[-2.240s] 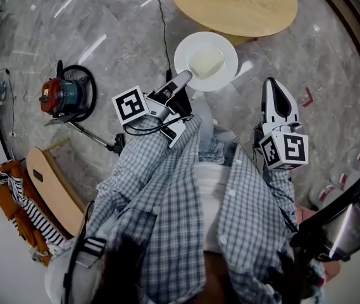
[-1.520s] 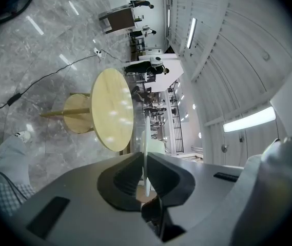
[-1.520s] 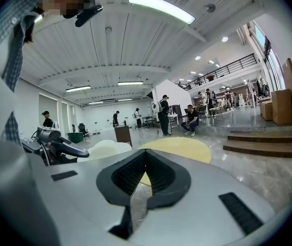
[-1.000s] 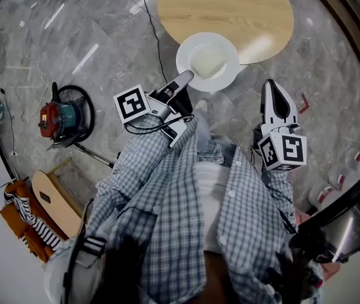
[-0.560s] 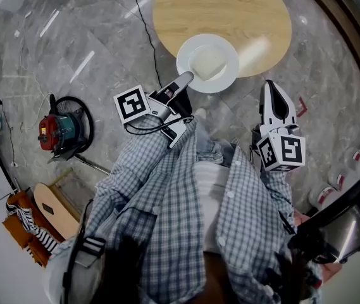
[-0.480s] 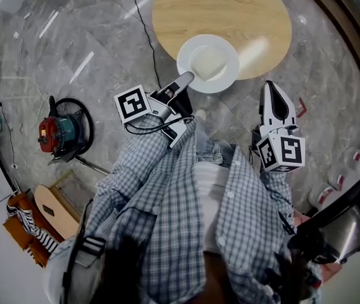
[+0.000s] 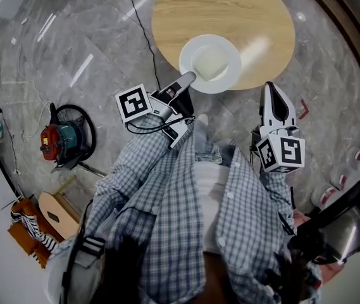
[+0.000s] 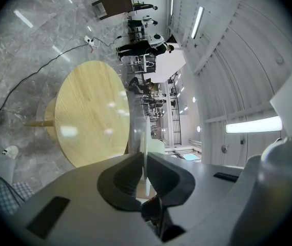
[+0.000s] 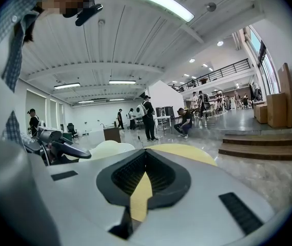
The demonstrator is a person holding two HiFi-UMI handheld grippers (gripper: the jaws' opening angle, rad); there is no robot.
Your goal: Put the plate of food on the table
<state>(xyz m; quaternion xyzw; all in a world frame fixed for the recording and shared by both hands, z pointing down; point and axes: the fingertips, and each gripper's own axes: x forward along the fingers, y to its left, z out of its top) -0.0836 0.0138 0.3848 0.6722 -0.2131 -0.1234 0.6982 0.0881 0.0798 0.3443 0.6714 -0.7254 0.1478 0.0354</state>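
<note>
Above grey marble floor (image 7: 72,43) we face the round wooden table (image 7: 230,5), white plate (image 7: 228,48) over its near edge, our left gripper (image 7: 189,78) clamped on the plate's rim, our right gripper (image 7: 273,90) closed on nothing, pale food (image 7: 210,62) on the plate

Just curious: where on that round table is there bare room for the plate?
The round wooden table is bare, from its far rim to the plate of food, which the left gripper holds over the near edge. Only the floor at left is cluttered: a vacuum cleaner and a cable.
</note>
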